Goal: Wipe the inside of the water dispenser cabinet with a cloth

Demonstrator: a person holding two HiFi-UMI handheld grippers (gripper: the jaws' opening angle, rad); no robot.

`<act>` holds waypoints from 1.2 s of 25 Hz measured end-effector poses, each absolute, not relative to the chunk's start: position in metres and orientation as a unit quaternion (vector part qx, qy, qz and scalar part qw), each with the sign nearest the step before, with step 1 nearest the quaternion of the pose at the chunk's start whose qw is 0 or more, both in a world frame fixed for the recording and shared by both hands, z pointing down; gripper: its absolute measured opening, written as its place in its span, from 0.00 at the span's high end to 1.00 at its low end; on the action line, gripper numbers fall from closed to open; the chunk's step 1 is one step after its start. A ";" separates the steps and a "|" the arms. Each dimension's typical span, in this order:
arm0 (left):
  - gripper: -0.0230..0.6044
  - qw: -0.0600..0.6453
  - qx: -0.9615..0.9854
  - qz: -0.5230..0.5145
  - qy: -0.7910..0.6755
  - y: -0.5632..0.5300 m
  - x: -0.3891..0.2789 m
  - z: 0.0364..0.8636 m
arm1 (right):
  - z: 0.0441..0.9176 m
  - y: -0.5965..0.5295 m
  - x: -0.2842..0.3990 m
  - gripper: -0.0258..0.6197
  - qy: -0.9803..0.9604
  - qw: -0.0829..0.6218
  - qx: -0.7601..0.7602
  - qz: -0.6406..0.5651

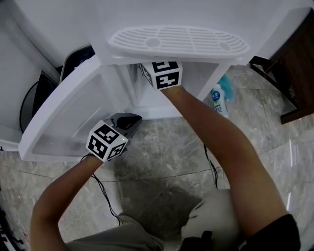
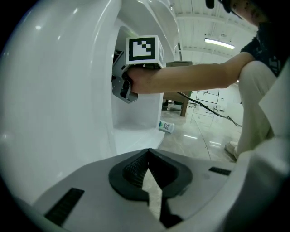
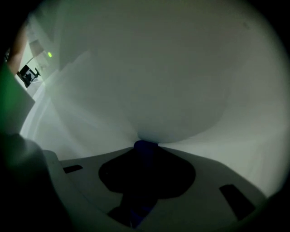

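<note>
Two hand-held grippers work at a white water dispenser (image 1: 147, 14), seen steeply from above over a grey marble floor (image 1: 162, 162).

At far left, the white door (image 1: 59, 115) of the lower cabinet (image 1: 201, 78) stands swung wide open. Just beside the door's inner face is my left hand-held gripper (image 1: 128, 120), topped by a black-and-white marker cube (image 1: 106, 140). Its own view shows the jaws pressed fully together with nothing between them, pointing toward the open cabinet. I cannot tell whether it touches the door. A thin black cable (image 1: 105, 196) trails across the floor below it.

In the middle, a ribbed white drip tray (image 1: 179, 41) juts out above the cabinet opening. My right arm reaches in under it, so from above only that tool's cube shows at the opening.

The view from my right hand-held gripper (image 3: 146, 156) is dim. Its jaws are closed on a dark blue cloth (image 3: 144, 146). The front end of the cloth touches the pale inner wall (image 3: 158, 68) deep inside the cabinet.

Further right, a white bottle (image 1: 219, 100) with a blue label sits on the floor just outside the cabinet's right side. Something teal that I cannot identify is against it. At the far right edge is dark wooden furniture (image 1: 294, 68).
</note>
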State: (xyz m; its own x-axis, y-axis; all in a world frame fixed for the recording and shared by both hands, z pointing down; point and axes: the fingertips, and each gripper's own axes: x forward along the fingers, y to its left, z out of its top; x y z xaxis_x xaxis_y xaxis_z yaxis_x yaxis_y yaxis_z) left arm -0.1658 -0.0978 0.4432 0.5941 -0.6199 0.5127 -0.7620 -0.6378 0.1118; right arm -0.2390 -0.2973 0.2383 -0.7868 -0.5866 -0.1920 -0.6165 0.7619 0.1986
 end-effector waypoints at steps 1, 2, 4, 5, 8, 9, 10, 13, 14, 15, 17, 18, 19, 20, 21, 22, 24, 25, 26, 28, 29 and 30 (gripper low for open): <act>0.95 0.163 0.876 0.221 -0.397 -0.098 -0.168 0.445 | 0.239 -0.297 -0.239 0.83 0.937 0.059 -0.320 0.123; 0.95 0.164 0.874 0.222 -0.400 -0.099 -0.170 0.446 | 0.239 -0.295 -0.239 0.83 0.939 0.058 -0.318 0.121; 0.95 0.165 0.872 0.220 -0.404 -0.102 -0.172 0.446 | 0.241 -0.287 -0.238 0.83 0.942 0.052 -0.307 0.124; 0.95 0.164 0.873 0.218 -0.405 -0.105 -0.171 0.444 | 0.242 -0.281 -0.237 0.83 0.944 0.049 -0.300 0.129; 0.95 0.158 0.877 0.211 -0.402 -0.112 -0.164 0.437 | 0.243 -0.269 -0.234 0.83 0.948 0.042 -0.285 0.137; 0.95 0.157 0.878 0.209 -0.401 -0.113 -0.161 0.436 | 0.243 -0.267 -0.234 0.83 0.948 0.043 -0.283 0.137; 0.95 0.157 0.879 0.209 -0.399 -0.114 -0.158 0.436 | 0.242 -0.267 -0.234 0.83 0.948 0.045 -0.283 0.136; 0.95 0.161 0.880 0.213 -0.394 -0.111 -0.153 0.440 | 0.240 -0.274 -0.236 0.83 0.946 0.052 -0.291 0.134; 0.95 0.163 0.880 0.213 -0.392 -0.109 -0.152 0.441 | 0.240 -0.279 -0.237 0.83 0.944 0.052 -0.296 0.134; 0.95 0.165 0.880 0.212 -0.392 -0.108 -0.152 0.442 | 0.240 -0.285 -0.237 0.83 0.942 0.052 -0.302 0.135; 0.95 0.168 0.878 0.208 -0.396 -0.106 -0.156 0.443 | 0.240 -0.294 -0.239 0.83 0.939 0.054 -0.313 0.133; 0.95 0.170 0.877 0.207 -0.400 -0.106 -0.159 0.443 | 0.239 -0.297 -0.240 0.83 0.938 0.056 -0.316 0.130; 0.95 0.171 0.875 0.206 -0.404 -0.106 -0.162 0.443 | 0.239 -0.298 -0.241 0.83 0.938 0.058 -0.317 0.127; 0.95 0.173 0.873 0.203 -0.408 -0.107 -0.164 0.442 | 0.239 -0.297 -0.241 0.83 0.939 0.059 -0.316 0.125; 0.95 0.175 0.872 0.198 -0.413 -0.108 -0.165 0.441 | 0.239 -0.296 -0.240 0.83 0.940 0.056 -0.313 0.122; 0.95 0.178 0.870 0.191 -0.417 -0.110 -0.166 0.438 | 0.241 -0.293 -0.239 0.83 0.943 0.052 -0.307 0.120; 0.95 0.177 0.870 0.179 -0.424 -0.115 -0.166 0.432 | 0.245 -0.281 -0.236 0.83 0.949 0.039 -0.288 0.119; 0.95 0.173 0.870 0.175 -0.427 -0.118 -0.165 0.428 | 0.247 -0.274 -0.234 0.83 0.953 0.034 -0.277 0.116; 0.95 0.167 0.870 0.172 -0.430 -0.121 -0.163 0.423 | 0.249 -0.268 -0.232 0.83 0.957 0.030 -0.268 0.109; 0.95 0.155 0.868 0.167 -0.441 -0.129 -0.160 0.414 | 0.250 -0.255 -0.224 0.83 0.963 0.028 -0.256 0.083; 0.95 0.149 0.868 0.164 -0.444 -0.132 -0.157 0.409 | 0.251 -0.249 -0.218 0.83 0.965 0.025 -0.250 0.072; 0.95 0.143 0.870 0.159 -0.445 -0.135 -0.153 0.404 | 0.253 -0.242 -0.212 0.83 0.967 0.020 -0.244 0.062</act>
